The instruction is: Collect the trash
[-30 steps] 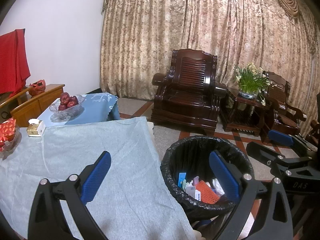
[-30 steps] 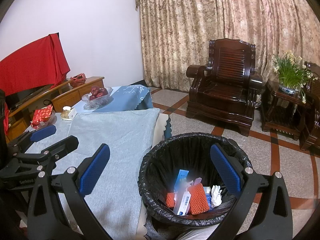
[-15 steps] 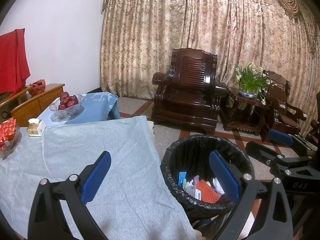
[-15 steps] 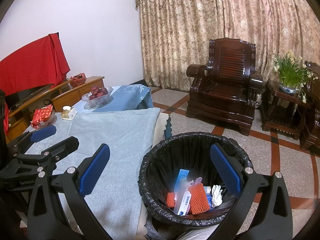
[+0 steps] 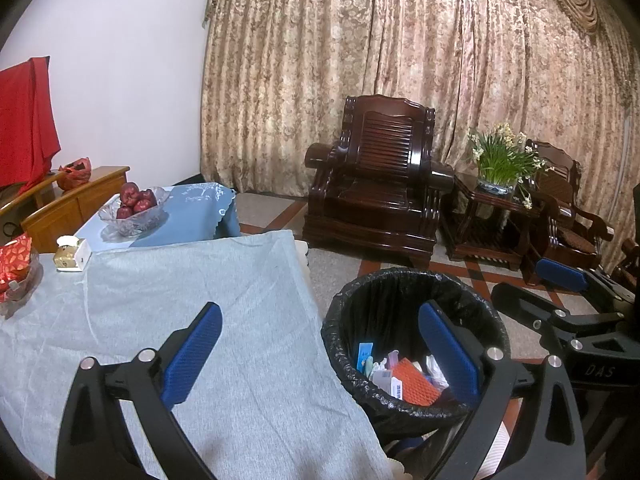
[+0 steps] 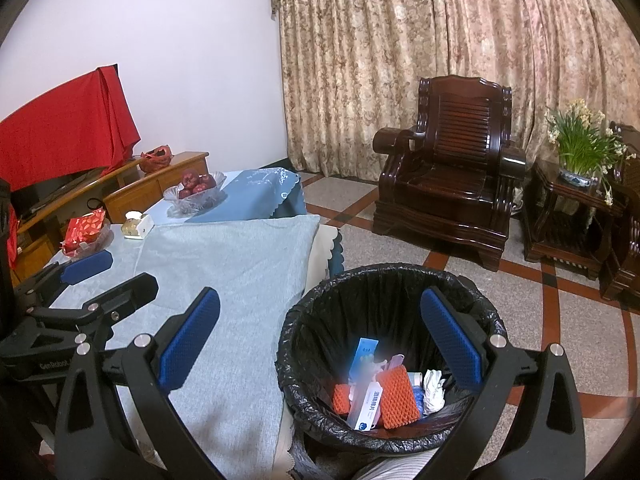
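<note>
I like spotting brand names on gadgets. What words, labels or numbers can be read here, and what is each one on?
"DAS": on the body of the right gripper, seen from the left wrist.
"GenRobot": on the body of the left gripper, cut off after that.
White packet in the trash bin: printed characters, too small to read.
Blue card: blurred.

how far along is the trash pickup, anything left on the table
Mostly done, it seems: wrappers and orange foam nets lie in the black-lined bin. Nothing in hand; the left tool and right tool are open and empty. The grey cloth shows no loose trash.
</note>
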Available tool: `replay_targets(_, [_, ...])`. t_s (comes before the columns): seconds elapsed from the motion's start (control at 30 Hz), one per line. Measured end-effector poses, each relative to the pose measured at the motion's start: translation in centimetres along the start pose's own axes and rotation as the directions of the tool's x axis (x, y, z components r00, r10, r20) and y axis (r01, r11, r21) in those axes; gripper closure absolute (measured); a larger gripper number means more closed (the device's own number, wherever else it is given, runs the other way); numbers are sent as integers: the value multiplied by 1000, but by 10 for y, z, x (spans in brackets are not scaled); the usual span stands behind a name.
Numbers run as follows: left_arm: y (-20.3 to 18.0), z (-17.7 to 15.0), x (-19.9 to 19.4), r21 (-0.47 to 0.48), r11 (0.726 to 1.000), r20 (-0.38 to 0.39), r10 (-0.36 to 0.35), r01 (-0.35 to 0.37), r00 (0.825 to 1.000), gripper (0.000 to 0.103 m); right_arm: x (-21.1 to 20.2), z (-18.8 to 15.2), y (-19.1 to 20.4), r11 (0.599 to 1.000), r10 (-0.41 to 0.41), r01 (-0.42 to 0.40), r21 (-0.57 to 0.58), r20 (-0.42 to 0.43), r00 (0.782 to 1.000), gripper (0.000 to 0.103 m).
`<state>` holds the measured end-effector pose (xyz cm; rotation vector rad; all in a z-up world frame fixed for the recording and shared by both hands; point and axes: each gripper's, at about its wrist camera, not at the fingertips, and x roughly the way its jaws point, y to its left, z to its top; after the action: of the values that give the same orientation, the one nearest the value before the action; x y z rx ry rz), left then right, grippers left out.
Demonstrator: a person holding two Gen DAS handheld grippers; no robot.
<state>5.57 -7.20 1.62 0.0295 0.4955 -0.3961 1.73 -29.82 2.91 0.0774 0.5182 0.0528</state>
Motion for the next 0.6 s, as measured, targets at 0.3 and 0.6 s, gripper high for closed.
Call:
replay_targets(0.3, [0,1,0,0,1000,-1,0,0,1000,6,0,1,-1,1000,0,0,0,-1,1000,5])
replay_targets(0.6, [2,0,-1,-1,1000,-3,0,0,1000,6,0,1,0,1000,0,0,1,-2,1000,5])
